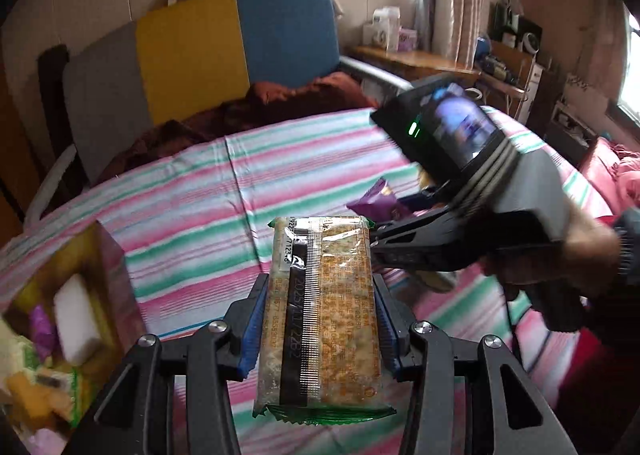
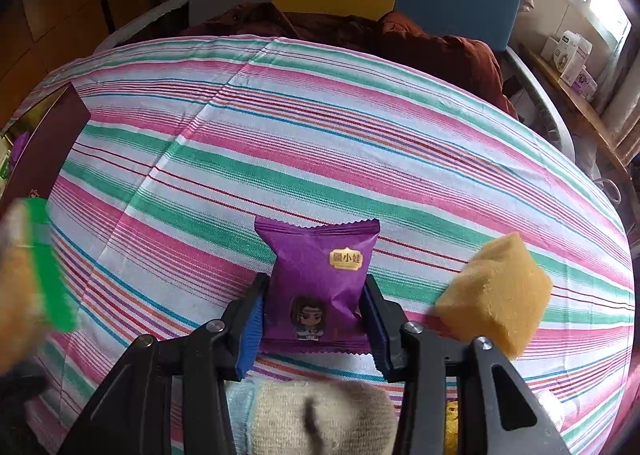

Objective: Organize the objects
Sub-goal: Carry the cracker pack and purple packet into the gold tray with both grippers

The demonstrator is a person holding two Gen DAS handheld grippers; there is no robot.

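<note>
Left gripper (image 1: 320,325): blue pads clamp the long sides of a flat, clear-wrapped, green-ended biscuit packet (image 1: 322,315), held clear of the bed, likely so it can be carried to the open, dark-sided cardboard box (image 1: 86,295) at lower left, which already holds a white block and other snacks. The packet shows its back seam and printed date; brown grainy biscuit visible through the film.

Right gripper (image 2: 316,317): pads pinch a small purple foil snack pouch (image 2: 318,279) with a gold label and cartoon figure, low over the pink-and-green striped bedsheet (image 2: 320,127); whether it touches the sheet is unclear. A yellow sponge cube (image 2: 496,295) lies just beside it, a beige knitted sock (image 2: 320,419) below.
</note>
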